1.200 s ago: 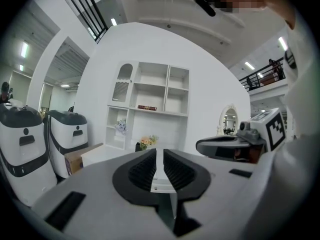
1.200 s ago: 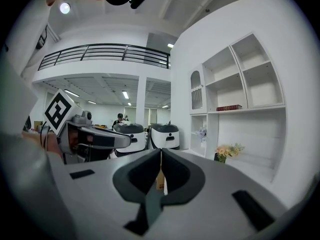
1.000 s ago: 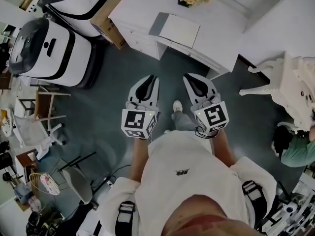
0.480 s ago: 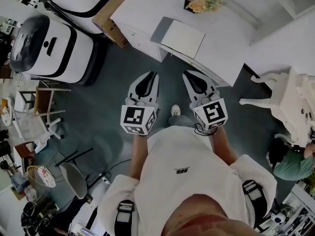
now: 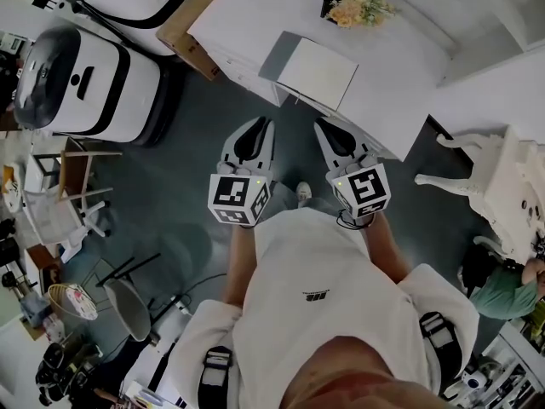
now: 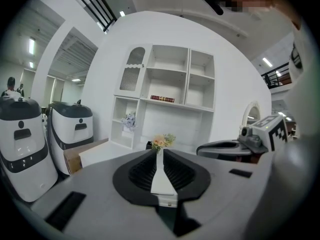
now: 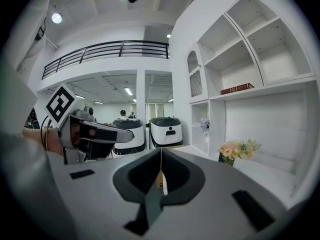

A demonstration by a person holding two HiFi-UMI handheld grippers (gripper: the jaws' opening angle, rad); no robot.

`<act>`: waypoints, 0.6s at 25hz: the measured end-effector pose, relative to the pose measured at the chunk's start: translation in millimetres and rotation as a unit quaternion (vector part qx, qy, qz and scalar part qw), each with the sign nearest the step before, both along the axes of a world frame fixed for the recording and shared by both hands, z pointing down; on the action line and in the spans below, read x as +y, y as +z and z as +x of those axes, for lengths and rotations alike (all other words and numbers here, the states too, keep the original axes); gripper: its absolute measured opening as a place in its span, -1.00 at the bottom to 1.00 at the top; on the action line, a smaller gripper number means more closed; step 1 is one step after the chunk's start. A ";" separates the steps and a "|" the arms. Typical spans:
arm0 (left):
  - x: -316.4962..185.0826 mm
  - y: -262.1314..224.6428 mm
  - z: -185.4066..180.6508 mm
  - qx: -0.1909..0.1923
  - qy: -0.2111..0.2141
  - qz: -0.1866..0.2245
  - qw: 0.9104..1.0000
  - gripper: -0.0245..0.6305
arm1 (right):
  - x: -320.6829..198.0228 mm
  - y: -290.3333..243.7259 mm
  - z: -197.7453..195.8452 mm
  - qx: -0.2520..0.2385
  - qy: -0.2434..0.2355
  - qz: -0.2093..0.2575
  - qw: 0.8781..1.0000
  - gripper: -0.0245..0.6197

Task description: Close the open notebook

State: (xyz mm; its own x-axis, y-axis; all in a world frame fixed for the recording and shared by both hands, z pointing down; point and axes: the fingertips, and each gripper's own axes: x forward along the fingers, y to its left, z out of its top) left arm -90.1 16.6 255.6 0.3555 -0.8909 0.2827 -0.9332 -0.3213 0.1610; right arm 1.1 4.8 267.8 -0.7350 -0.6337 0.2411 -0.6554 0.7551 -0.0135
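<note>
floor: dark, takes up most of the head view. both grippers hang above it, short of the table's near edge.
shelf unit: white, against the wall behind the table. not part of the task.
white machines: two large white-and-black units on the person's left, well apart from the notebook.
table: white, ahead of the person. it carries the notebook and the flowers.
notebook: lies flat near the table's front edge, ahead of the grippers and between their lines of aim. a white page faces up with a grey leaf spread out on its left side, so it reads as open.
left gripper: jaws together at the tips, nothing between them. it points toward the table and is well apart from the notebook.
right gripper: jaws together, only a thin slit between them, nothing held. it sits just beside the left gripper and points the same way.
flowers: small bunch at the back of the table, beyond the notebook and clear of it.
task progress: not started, by judgement. no gripper touches the notebook and no leaf is lifted.
work left: the whole task. bring a gripper to the table, catch the free edge of one spread side, fold it over the other side, and press it flat.
</note>
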 end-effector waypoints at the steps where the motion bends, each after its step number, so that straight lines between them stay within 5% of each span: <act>1: -5.2 1.9 -1.1 0.000 0.000 -0.002 1.000 -0.93 | -4.8 3.0 -0.6 0.000 0.001 -0.003 1.000 -0.93; 15: -100.6 46.4 -33.0 0.014 0.042 -0.030 0.999 -0.93 | -94.3 40.4 -27.5 0.010 0.047 -0.021 0.999 -0.93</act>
